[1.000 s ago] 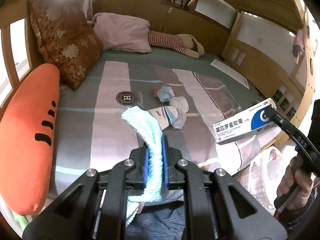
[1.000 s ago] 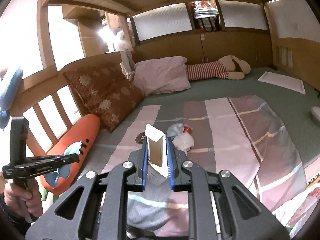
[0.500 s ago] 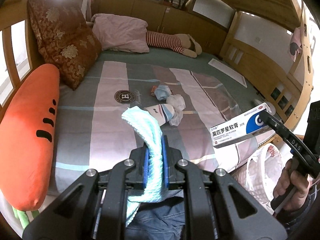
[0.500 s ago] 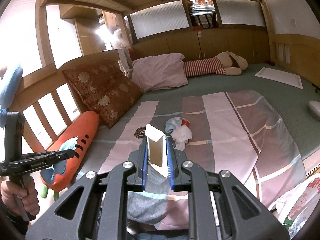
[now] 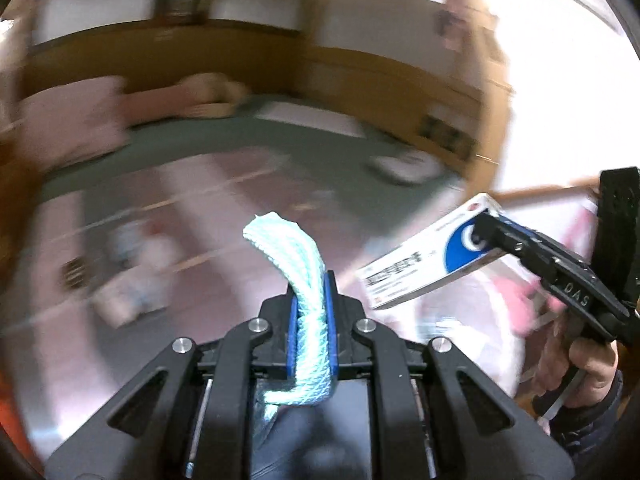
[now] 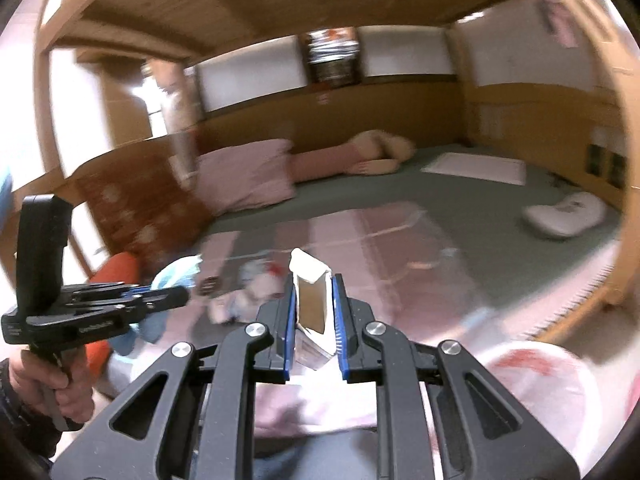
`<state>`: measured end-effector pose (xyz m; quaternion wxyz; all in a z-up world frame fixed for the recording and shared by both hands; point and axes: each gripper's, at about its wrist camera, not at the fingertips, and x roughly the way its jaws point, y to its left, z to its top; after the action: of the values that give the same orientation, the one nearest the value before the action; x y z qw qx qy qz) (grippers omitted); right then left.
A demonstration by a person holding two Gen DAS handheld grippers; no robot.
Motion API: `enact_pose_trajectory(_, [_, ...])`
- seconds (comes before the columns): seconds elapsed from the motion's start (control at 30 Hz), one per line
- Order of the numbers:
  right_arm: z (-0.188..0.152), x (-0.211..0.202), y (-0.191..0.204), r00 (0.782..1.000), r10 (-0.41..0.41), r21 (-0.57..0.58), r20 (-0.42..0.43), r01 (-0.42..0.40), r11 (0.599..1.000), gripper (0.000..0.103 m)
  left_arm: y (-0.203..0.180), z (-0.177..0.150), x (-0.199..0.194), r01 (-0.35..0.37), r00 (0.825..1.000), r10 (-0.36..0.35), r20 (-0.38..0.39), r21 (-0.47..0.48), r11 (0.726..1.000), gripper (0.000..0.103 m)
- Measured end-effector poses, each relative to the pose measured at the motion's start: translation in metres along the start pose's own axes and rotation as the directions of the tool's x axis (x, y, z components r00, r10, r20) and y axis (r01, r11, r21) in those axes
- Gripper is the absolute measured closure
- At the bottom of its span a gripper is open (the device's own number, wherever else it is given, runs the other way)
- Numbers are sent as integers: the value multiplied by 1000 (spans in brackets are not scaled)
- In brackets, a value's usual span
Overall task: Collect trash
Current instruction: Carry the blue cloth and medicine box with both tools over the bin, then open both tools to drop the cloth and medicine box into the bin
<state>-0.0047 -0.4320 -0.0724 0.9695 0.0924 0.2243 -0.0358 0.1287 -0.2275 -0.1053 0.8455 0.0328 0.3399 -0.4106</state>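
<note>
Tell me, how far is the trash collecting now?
Midway. In hand: the left gripper is clamped on a light green cloth, and the right gripper on a white medicine box. Neither is dropped yet in the lined bin. Left: blurred crumpled pieces lie on the bed.

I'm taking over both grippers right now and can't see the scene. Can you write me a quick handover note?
Left tongs: shut on a pale green knitted cloth.
Right tongs: shut on a white and blue medicine box, held end-on.
Both are lifted above the bed.
Trash bag: white bag low on the right; the view is blurred.
Done: two items picked up.
Left: drop both in the bag, then fetch the crumpled tissues and wrappers on the striped blanket.
</note>
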Motion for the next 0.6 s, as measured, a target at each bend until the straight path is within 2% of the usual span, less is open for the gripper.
enact_pose_trajectory(0.03, [-1, -9, -11, 999, -33, 7, -3, 33, 999, 85, -25, 5, 20, 71, 997, -71, -20, 28, 997, 90])
enact_pose_trajectory(0.07, [-2, -20, -26, 997, -73, 18, -14, 73, 997, 85, -41, 7, 33, 114, 993, -112, -38, 41, 993, 90])
enact_pose_trajectory(0.1, [-3, -29, -39, 995, -102, 29, -22, 103, 994, 85, -62, 9, 51, 170, 984, -167, -67, 53, 984, 90])
enact_pose_trajectory(0.13, [-5, -38, -53, 990, -134, 47, -33, 136, 990, 85, -86, 10, 71, 236, 967, -228, -109, 64, 970, 90])
enact_pose_trajectory(0.2, [-11, -48, -78, 978, -195, 72, -73, 200, 977, 85, -117, 7, 98, 315, 940, -299, -165, 82, 946, 90])
enact_pose_trajectory(0.27, [-15, -50, -91, 966, -239, 82, -95, 247, 966, 85, -137, 1, 124, 360, 917, -338, -211, 73, 930, 87])
enact_pose_trajectory(0.3, [-17, -51, -95, 962, -254, 86, -98, 262, 961, 83, -141, -3, 137, 383, 902, -363, -232, 46, 923, 80])
enact_pose_trajectory(0.33, [-18, -52, -99, 959, -266, 94, -99, 275, 957, 70, -140, -5, 147, 389, 894, -372, -250, 23, 921, 55])
enact_pose_trajectory(0.37, [-18, -53, -100, 956, -280, 101, -88, 289, 952, 47, -136, -8, 156, 360, 899, -345, -270, 3, 933, 19])
enact_pose_trajectory(0.4, [-18, -55, -98, 955, -291, 107, -56, 295, 949, 37, -127, -10, 159, 308, 915, -300, -270, -16, 951, 13])
enact_pose_trajectory(0.43, [-16, -54, -95, 956, -290, 109, -32, 292, 950, 27, -111, -11, 153, 268, 933, -269, -239, -35, 963, 13])
enact_pose_trajectory(0.5, [-15, -51, -90, 967, -254, 115, 0, 253, 961, 26, -88, -9, 136, 210, 957, -212, -199, -32, 977, 12])
enact_pose_trajectory(0.57, [-13, -38, -78, 983, -181, 124, 12, 179, 976, 26, -55, -9, 112, 90, 984, -93, -153, -26, 996, 12])
enact_pose_trajectory(0.6, [-12, -34, -74, 988, -156, 125, 12, 153, 980, 26, -37, -11, 97, 18, 991, -22, -131, -34, 999, 11])
